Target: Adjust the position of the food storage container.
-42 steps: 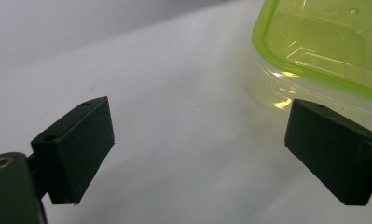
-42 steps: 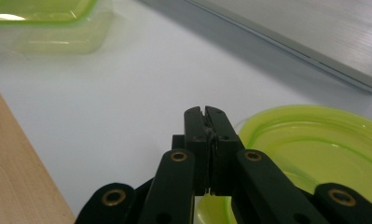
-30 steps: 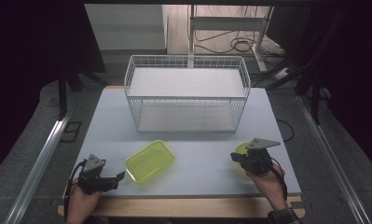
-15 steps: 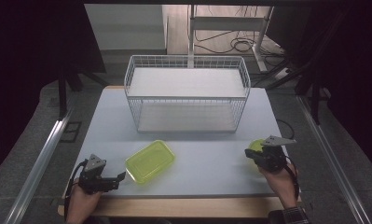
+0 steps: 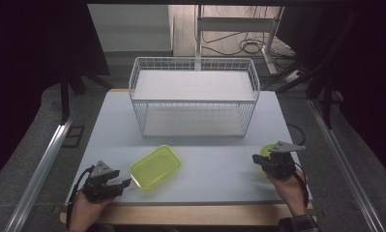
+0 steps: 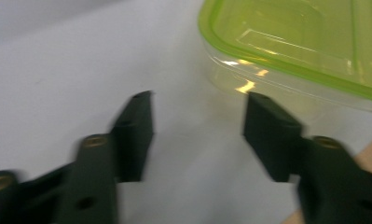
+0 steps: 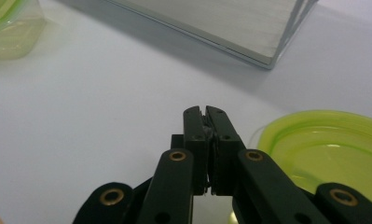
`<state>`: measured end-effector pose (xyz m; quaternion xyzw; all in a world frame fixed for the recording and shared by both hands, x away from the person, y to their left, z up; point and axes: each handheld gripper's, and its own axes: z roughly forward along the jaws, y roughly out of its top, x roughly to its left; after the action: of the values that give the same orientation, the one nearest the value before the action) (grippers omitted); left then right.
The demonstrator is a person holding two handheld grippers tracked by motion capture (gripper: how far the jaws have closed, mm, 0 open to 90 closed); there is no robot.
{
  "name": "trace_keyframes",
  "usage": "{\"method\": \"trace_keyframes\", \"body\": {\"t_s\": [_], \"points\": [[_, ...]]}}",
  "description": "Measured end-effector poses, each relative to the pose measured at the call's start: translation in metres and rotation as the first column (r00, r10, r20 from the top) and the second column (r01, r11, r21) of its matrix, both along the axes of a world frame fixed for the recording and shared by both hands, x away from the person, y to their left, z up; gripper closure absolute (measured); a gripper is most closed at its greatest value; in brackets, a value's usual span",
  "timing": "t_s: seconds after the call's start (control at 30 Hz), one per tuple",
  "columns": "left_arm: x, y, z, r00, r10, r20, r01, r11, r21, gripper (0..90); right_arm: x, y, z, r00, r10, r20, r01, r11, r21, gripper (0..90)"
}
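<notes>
You're holding the left gripper (image 5: 124, 182) at the lower left of the high view, its jaws apart and just now closing, nothing between them. The rectangular green container (image 5: 155, 166) is lying just up and to the right of it, long axis running from lower left to upper right, near corner pointing at your jaws. In the left gripper view the container (image 6: 295, 42) is sitting at the upper right, its wall just beyond the right jaw and not touched. This hand is the nearer one. Your right gripper (image 5: 256, 159) at lower right is pressed together and empty, the round green lid (image 7: 333, 154) just beside it. The table (image 5: 215, 174) is lying open between the two; the wire basket (image 5: 194, 99) is standing well apart at upper centre, and the table's front edge is running close below both hands
</notes>
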<state>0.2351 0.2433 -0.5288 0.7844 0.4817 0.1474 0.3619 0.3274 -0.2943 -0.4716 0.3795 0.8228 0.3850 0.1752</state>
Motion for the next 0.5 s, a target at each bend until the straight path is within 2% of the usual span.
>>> {"method": "trace_keyframes", "body": {"t_s": [0.13,0.2,0.3,0.5], "points": [[0.002,-0.003,0.001,0.9995,-0.028,-0.016,0.027,0.9988,-0.04,73.5,0.0,0.003,-0.001,1.0,0.007,-0.005,-0.007,1.0,0.002,86.5],[0.005,-0.006,0.001,0.9985,-0.047,-0.029,0.046,0.9986,-0.027,81.9,0.0,0.004,-0.001,0.9999,0.011,-0.006,-0.011,0.9999,0.007,86.4],[0.009,-0.014,0.0,0.9966,-0.068,-0.046,0.067,0.9976,-0.019,87.3,-0.001,0.007,-0.001,0.9998,0.02,-0.005,-0.02,0.9998,0.01,86.2],[0.017,-0.023,-0.002,0.9961,-0.071,-0.052,0.072,0.9974,0.004,88.3,-0.001,0.014,-0.002,0.9994,0.033,-0.013,-0.032,0.9994,0.016,86.7]]}}
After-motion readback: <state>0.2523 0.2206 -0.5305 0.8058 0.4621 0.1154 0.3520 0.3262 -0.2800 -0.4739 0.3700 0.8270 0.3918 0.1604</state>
